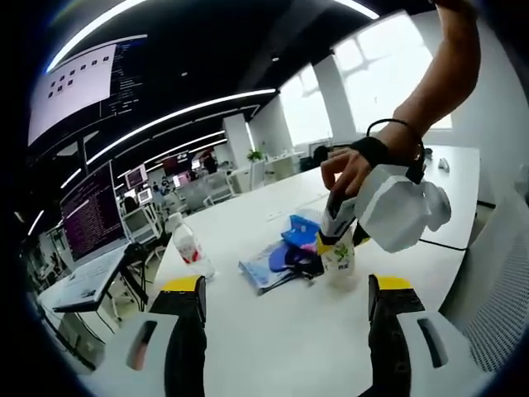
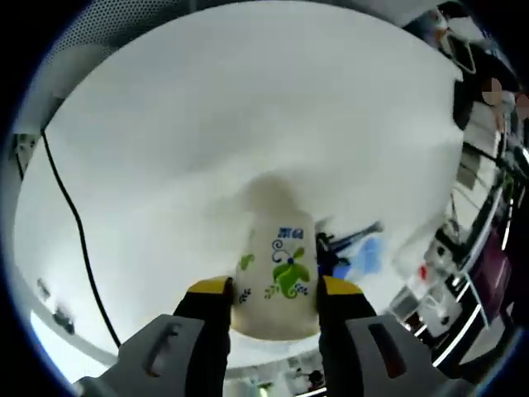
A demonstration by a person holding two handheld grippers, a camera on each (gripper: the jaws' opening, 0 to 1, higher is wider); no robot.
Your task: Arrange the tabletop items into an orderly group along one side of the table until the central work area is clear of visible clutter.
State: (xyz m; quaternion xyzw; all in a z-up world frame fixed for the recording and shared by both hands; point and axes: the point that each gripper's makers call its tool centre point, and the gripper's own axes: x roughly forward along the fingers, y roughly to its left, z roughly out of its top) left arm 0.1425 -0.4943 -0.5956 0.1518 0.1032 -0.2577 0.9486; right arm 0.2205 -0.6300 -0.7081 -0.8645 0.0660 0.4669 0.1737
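My right gripper [image 2: 277,289] is shut on a white cup [image 2: 278,269] printed with green leaves, one yellow-tipped jaw on each side of it. In the left gripper view a hand holds that right gripper [image 1: 340,240] from above, and the cup [image 1: 338,263] stands on the white table [image 1: 273,347]. Just left of the cup lie blue packets [image 1: 277,263] and a blue pouch [image 1: 301,231]. A clear bottle with a red label [image 1: 192,249] lies further left. My left gripper [image 1: 288,327] hovers open near the table's front, with nothing between its jaws.
A black cable [image 2: 76,223] runs across the table [image 2: 207,124] at the left of the right gripper view. Blue packets [image 2: 366,252] lie right of the cup. Desks with monitors [image 1: 91,217] stand beyond the table's left edge.
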